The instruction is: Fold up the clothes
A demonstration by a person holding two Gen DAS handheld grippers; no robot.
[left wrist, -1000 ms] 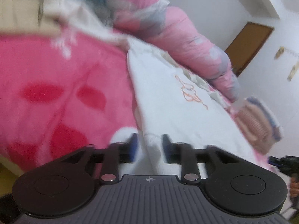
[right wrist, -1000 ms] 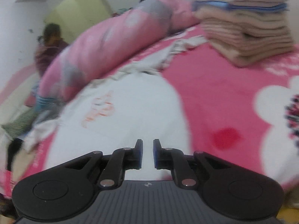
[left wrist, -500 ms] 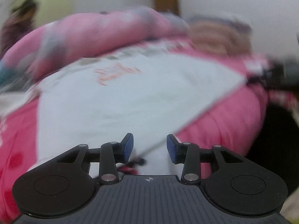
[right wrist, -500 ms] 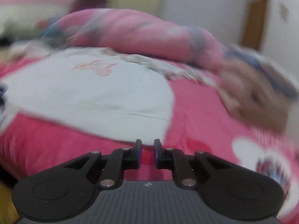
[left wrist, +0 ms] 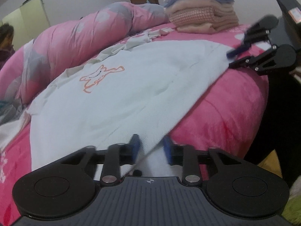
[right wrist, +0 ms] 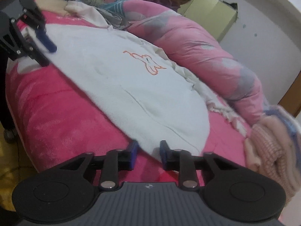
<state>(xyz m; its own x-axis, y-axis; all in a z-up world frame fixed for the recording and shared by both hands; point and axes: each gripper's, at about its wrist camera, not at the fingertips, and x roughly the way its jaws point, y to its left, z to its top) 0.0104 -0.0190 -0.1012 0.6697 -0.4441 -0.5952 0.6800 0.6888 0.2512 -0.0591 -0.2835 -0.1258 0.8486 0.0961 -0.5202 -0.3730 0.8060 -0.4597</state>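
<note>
both grippers, left gripper [left wrist: 150, 146] and right gripper [right wrist: 147, 149], have fingers apart astride the near hem corners of the white shirt [left wrist: 116, 86], likely to grab and fold it.

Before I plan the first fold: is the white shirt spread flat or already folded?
Spread flat: the white shirt lies open on the bed, print up.
</note>
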